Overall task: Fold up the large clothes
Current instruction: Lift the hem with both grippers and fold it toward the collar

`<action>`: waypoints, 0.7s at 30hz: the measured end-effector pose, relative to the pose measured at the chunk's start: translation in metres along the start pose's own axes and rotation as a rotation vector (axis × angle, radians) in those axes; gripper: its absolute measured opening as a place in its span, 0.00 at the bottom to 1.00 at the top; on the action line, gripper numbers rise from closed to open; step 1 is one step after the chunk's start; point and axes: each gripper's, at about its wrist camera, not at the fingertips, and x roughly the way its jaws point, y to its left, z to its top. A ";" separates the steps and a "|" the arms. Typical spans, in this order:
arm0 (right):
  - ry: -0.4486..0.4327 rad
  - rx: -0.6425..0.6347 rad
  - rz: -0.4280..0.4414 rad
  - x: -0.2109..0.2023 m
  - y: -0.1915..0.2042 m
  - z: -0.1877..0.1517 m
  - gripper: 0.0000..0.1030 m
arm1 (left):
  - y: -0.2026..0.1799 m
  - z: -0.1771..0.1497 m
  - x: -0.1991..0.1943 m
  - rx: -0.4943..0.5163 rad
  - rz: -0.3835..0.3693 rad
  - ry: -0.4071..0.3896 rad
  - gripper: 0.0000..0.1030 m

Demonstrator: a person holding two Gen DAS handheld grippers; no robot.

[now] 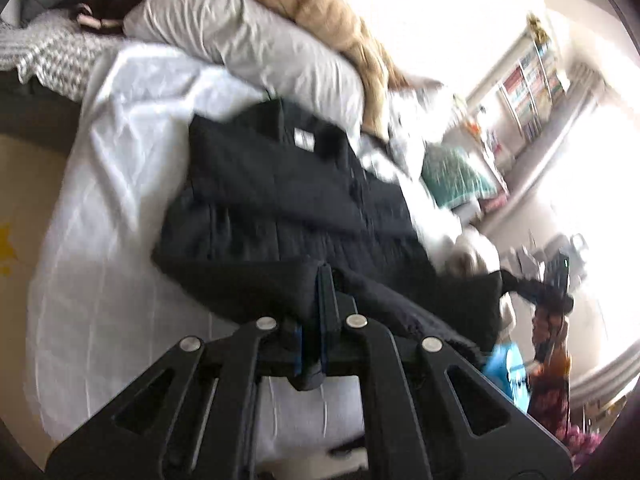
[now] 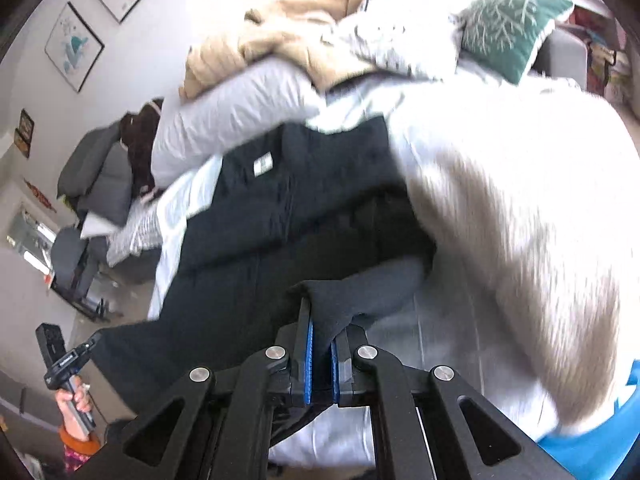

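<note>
A large black garment [image 1: 288,200], matte and softly creased with a small white label near its collar at 12 o'clock, lies spread on the bed's smooth white sheet [image 1: 104,208]. The left claw [image 1: 324,280] is pinched tight on a thick fold of the garment's near hem, its blue-lined fingers pressed together around the cloth. The right claw [image 2: 322,320] likewise grips a bunched corner of the same black garment [image 2: 304,184] between its blue pads [image 2: 307,344], lifting it off the sheet. A plump grey pillow [image 1: 248,44] sits toward 11 o'clock in the left view, a rumpled tan blanket [image 1: 336,20] beyond it. A fluffy cream throw [image 2: 520,208] fills 3 o'clock in the right view, beside a teal patterned cushion [image 2: 508,28].
</note>
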 end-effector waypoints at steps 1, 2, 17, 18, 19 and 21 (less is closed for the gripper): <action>-0.014 0.003 -0.004 0.001 0.002 0.007 0.06 | 0.004 0.015 0.004 -0.020 0.006 -0.023 0.07; -0.032 0.010 -0.010 0.003 0.003 0.017 0.06 | 0.006 0.023 0.007 -0.033 0.009 -0.037 0.07; -0.096 0.099 -0.087 0.115 0.003 0.165 0.06 | 0.051 0.154 0.132 -0.070 0.175 -0.086 0.07; -0.089 0.109 -0.093 0.133 0.001 0.177 0.06 | 0.058 0.161 0.151 -0.069 0.197 -0.079 0.07; -0.083 0.114 -0.099 0.145 0.000 0.183 0.06 | 0.062 0.166 0.161 -0.067 0.207 -0.074 0.08; -0.074 0.118 -0.107 0.174 -0.004 0.197 0.07 | 0.075 0.176 0.192 -0.077 0.232 -0.060 0.10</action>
